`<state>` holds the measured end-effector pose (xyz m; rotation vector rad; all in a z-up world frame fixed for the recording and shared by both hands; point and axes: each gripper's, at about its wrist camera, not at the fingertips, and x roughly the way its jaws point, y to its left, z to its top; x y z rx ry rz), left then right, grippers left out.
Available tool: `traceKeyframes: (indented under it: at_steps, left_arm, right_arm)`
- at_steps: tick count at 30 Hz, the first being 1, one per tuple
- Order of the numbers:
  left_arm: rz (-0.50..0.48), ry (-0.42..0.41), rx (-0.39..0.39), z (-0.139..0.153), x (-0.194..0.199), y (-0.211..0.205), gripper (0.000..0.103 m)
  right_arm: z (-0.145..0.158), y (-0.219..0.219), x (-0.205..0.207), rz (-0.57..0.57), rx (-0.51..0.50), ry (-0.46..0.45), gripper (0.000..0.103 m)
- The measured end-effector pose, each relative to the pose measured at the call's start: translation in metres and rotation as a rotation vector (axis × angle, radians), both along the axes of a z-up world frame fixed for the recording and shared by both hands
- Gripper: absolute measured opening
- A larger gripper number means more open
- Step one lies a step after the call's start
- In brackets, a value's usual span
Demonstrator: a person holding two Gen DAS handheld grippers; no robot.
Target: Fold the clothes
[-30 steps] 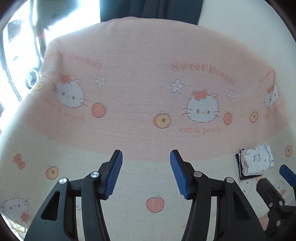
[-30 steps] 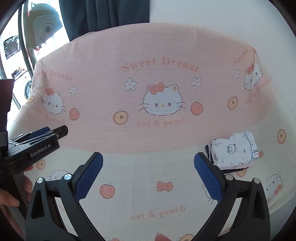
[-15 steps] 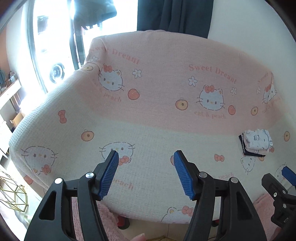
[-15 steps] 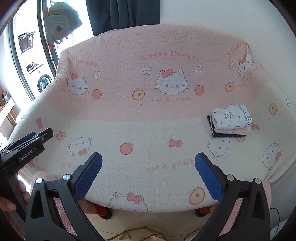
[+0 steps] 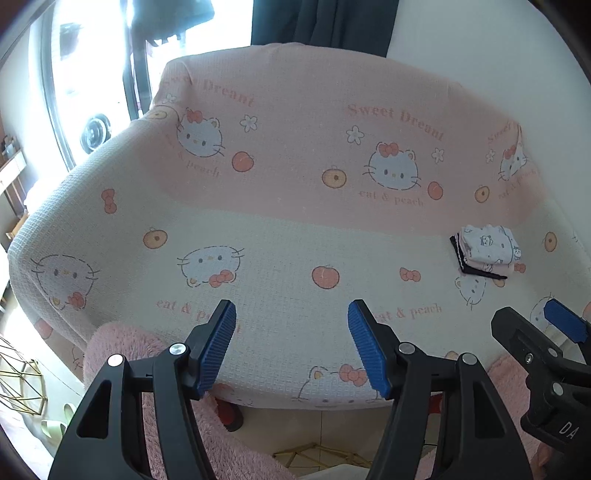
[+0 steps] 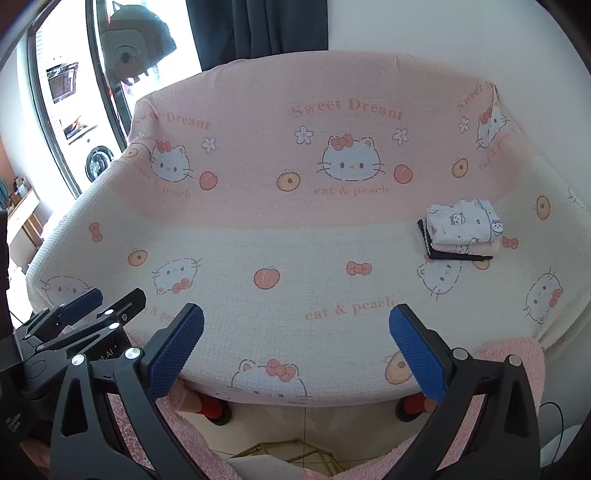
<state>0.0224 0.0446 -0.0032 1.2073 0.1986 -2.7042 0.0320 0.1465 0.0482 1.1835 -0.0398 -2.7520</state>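
Pink and cream waffle-weave cloth, printed with cartoon cats and peaches, covers the whole sofa (image 6: 258, 229), and everything else sits in relation to it. On the seat, toward its right end and just below the pink backrest band, lies a small stack of folded clothes (image 6: 460, 229): a white printed piece on top, a pale pink one under it, something black at the bottom.

Both tools hover in front of the sofa's front edge, pointing down at the seat. The left gripper (image 5: 291, 343) has its blue pads spread wide with nothing between them, only cloth far behind. The right gripper (image 6: 295, 350) is likewise spread wide and empty, well short of the stack.

Fluffy pink fabric (image 5: 122, 347) hangs below the sofa's front edge at the left and again at the right; it may be a blanket or a garment, the lens edge makes it hard to tell. Behind the sofa hangs a dark curtain (image 6: 258, 26), with a bright window (image 5: 92, 74) to the sofa's left.
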Motion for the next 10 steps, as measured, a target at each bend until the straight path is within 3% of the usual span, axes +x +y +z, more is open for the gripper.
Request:
traceKeyframes:
  at_steps: [10]
  left_arm:
    - [-0.027, 0.024, -0.016, 0.0037, 0.0010, 0.0088, 0.065]
  right_arm:
    - [-0.0088, 0.0067, -0.0051, -0.014, 0.005, -0.027, 0.102]
